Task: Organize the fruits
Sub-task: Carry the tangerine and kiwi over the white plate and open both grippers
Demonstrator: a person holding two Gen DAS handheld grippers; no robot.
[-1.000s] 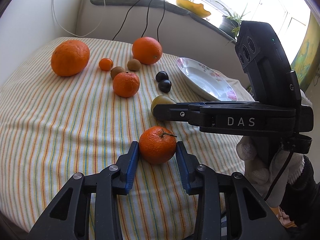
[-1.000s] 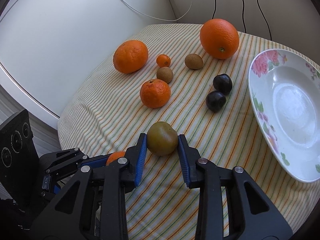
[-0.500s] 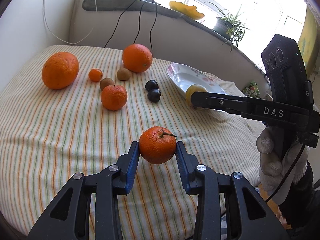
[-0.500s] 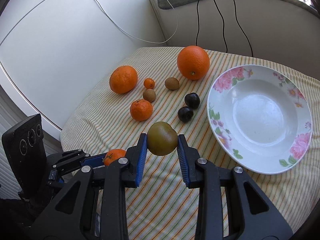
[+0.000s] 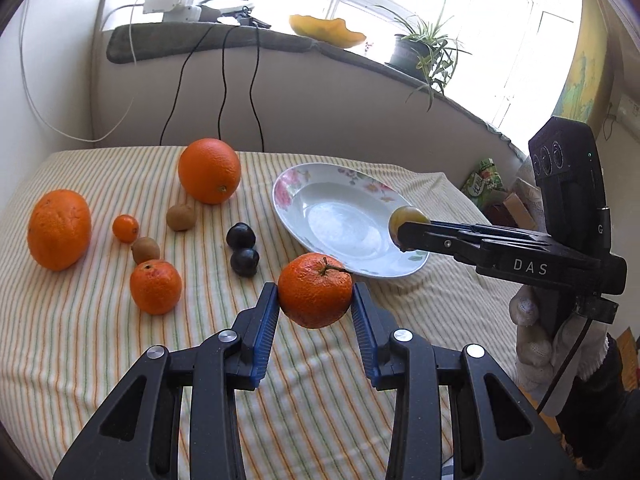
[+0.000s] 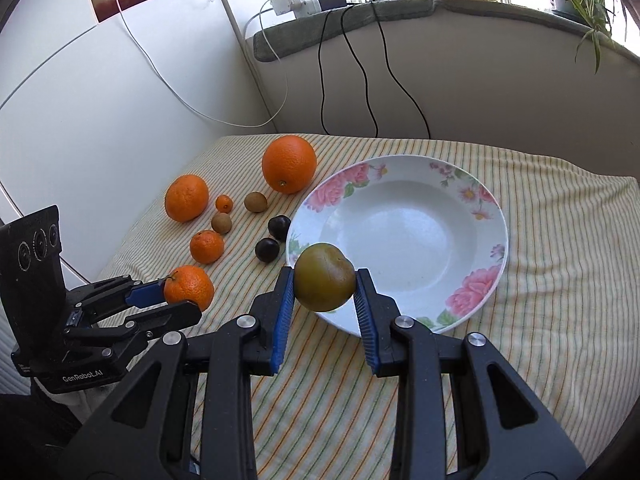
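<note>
My left gripper (image 5: pixel 315 300) is shut on a stemmed tangerine (image 5: pixel 315 289), held above the striped cloth just short of the flowered plate (image 5: pixel 288 184). My right gripper (image 6: pixel 325 290) is shut on a greenish-brown round fruit (image 6: pixel 325 277), hanging over the near rim of the plate (image 6: pixel 486 200). In the left wrist view that fruit (image 5: pixel 406 216) shows at the right gripper's tip, above the plate's right edge. In the right wrist view the left gripper (image 6: pixel 176 294) with its tangerine (image 6: pixel 189 286) is at the lower left. The plate is empty.
On the cloth to the plate's left lie two big oranges (image 5: pixel 209 170) (image 5: pixel 59 229), another tangerine (image 5: pixel 155 286), a tiny orange fruit (image 5: pixel 125 228), two kiwis (image 5: pixel 181 217) (image 5: pixel 145 249) and two dark plums (image 5: pixel 241 235) (image 5: pixel 245 262). Cables hang down the back wall. A gloved hand (image 5: pixel 532 340) holds the right gripper.
Both grippers have lifted their fruits off the cloth and carried them toward the plate. The greenish fruit has come from the cloth to above the plate's rim.
</note>
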